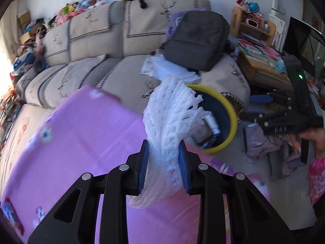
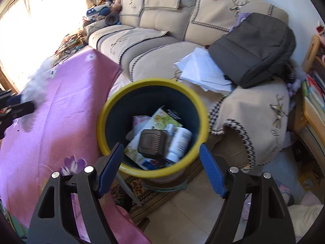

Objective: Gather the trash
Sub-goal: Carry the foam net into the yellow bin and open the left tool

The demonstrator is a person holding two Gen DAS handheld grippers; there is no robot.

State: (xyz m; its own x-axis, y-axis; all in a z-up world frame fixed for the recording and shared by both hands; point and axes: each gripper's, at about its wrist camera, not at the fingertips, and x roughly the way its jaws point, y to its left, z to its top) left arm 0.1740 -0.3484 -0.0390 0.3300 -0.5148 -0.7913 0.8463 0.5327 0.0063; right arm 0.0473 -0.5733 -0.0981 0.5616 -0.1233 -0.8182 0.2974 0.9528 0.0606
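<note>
My left gripper is shut on a white foam net sleeve, which sticks up between its blue pads above the pink flowered tablecloth. Beyond it stands the yellow-rimmed dark blue trash bin. In the right wrist view the same bin sits just ahead, holding a black tray, white bottles and printed cartons. My right gripper hangs open over the bin's near rim with nothing between its fingers. The left gripper with the foam shows blurred at the left edge.
A beige sofa runs behind the bin, with a grey backpack and loose papers on it. A cluttered wooden shelf stands at right. A person's hand in a pink sleeve holds the right gripper.
</note>
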